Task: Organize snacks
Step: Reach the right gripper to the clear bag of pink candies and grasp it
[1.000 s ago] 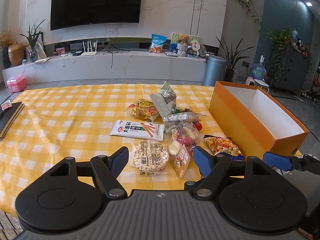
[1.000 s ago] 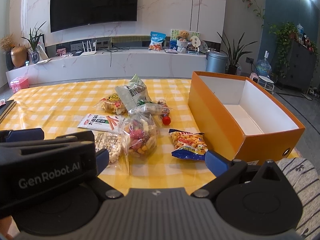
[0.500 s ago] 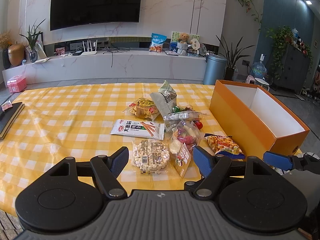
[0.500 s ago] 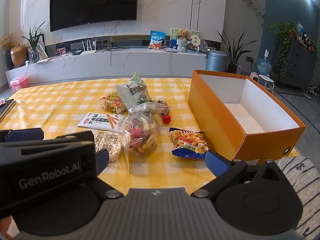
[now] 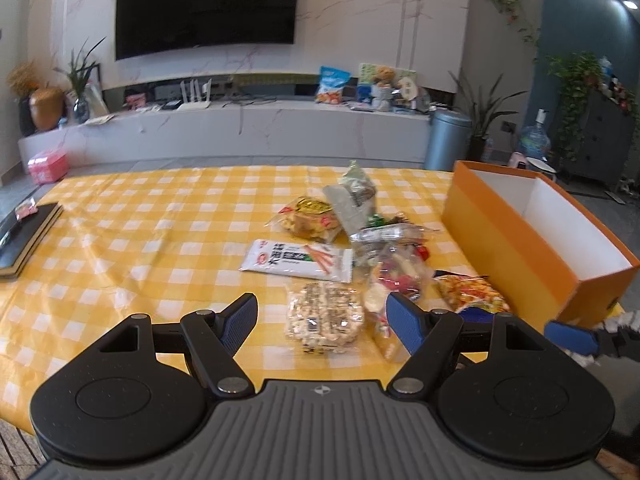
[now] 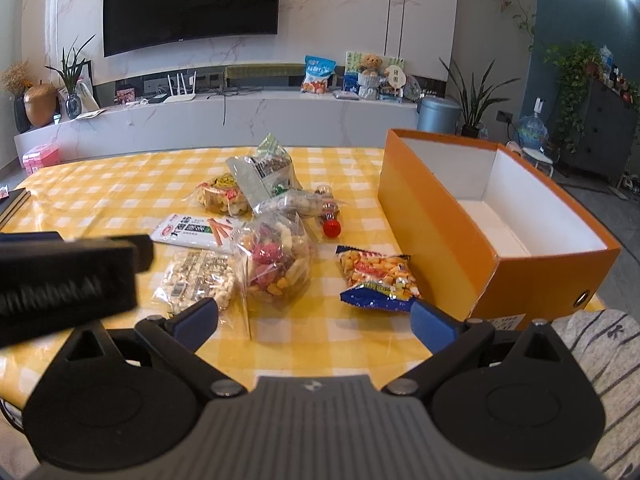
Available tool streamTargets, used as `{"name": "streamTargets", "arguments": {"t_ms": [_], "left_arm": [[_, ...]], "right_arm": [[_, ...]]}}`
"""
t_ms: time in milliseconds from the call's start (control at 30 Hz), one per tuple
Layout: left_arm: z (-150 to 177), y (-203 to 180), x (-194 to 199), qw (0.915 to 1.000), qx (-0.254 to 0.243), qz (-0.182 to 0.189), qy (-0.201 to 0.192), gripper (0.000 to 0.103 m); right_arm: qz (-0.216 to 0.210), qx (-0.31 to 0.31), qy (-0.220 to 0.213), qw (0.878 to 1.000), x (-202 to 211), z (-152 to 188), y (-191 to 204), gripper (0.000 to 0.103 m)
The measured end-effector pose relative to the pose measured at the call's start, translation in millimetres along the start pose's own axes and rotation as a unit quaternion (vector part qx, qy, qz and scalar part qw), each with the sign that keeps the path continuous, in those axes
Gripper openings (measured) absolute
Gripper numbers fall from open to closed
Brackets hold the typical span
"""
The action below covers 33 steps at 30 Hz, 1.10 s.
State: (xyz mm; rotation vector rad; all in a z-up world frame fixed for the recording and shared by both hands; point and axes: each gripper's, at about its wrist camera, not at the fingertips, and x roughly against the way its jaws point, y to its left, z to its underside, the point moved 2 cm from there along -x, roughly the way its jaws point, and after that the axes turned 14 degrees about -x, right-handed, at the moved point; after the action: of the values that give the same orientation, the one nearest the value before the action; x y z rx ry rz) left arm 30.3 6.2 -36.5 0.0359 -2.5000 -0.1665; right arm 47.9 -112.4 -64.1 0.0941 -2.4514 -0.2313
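Several snack packs lie on the yellow checked table (image 5: 120,248). Among them are a white stick-biscuit packet (image 5: 298,260), a clear puffed-grain pack (image 5: 324,316), a clear bag of mixed sweets (image 6: 276,264) and a blue-and-orange chips bag (image 6: 376,276). An empty orange box (image 6: 440,216) stands to their right. My left gripper (image 5: 322,320) is open above the near table edge, and the puffed-grain pack shows between its fingers without touching them. My right gripper (image 6: 316,322) is open and holds nothing, hovering short of the sweets bag and chips bag.
A dark book (image 5: 24,236) lies at the table's left edge. A grey-green bag (image 6: 260,176), a yellow bag (image 6: 220,198) and a small red-capped bottle (image 6: 331,226) sit farther back. A person's striped clothing (image 6: 600,360) is at the near right. A TV cabinet stands beyond the table.
In the right wrist view the left gripper's body has shifted up and left, uncovering the right gripper's left finger. Snacks and box have not moved, and both grippers are still open.
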Motion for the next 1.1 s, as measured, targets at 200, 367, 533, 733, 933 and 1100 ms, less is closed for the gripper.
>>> {"name": "streamTargets", "arguments": {"t_ms": [200,367,533,733,933,1100], "left_arm": [[5,26,-17,0.9991,0.031,-0.018,0.021,0.086],[11,44,-30,0.9975,0.051,-0.03,0.039,0.086],[21,50,-45,0.9961,0.059,-0.018,0.064,0.086],[33,54,-63,0.9936,0.066,-0.006,0.091,0.086],[40,61,-72,0.9908,0.08,0.001,0.109,0.086],[43,68,-73,0.9889,0.094,0.012,0.114,0.086]], "right_arm": [[0.005,-0.004,0.012,1.0,-19,-2,-7,0.1],[-0.001,-0.011,0.012,1.0,-37,-6,-9,0.1],[-0.006,-0.016,-0.005,1.0,-55,-15,-2,0.1],[-0.015,0.011,-0.002,1.0,-79,-20,14,0.089],[-0.012,0.038,0.001,0.999,-98,-22,35,0.088],[0.02,0.042,0.004,0.999,-122,-25,51,0.088]]}}
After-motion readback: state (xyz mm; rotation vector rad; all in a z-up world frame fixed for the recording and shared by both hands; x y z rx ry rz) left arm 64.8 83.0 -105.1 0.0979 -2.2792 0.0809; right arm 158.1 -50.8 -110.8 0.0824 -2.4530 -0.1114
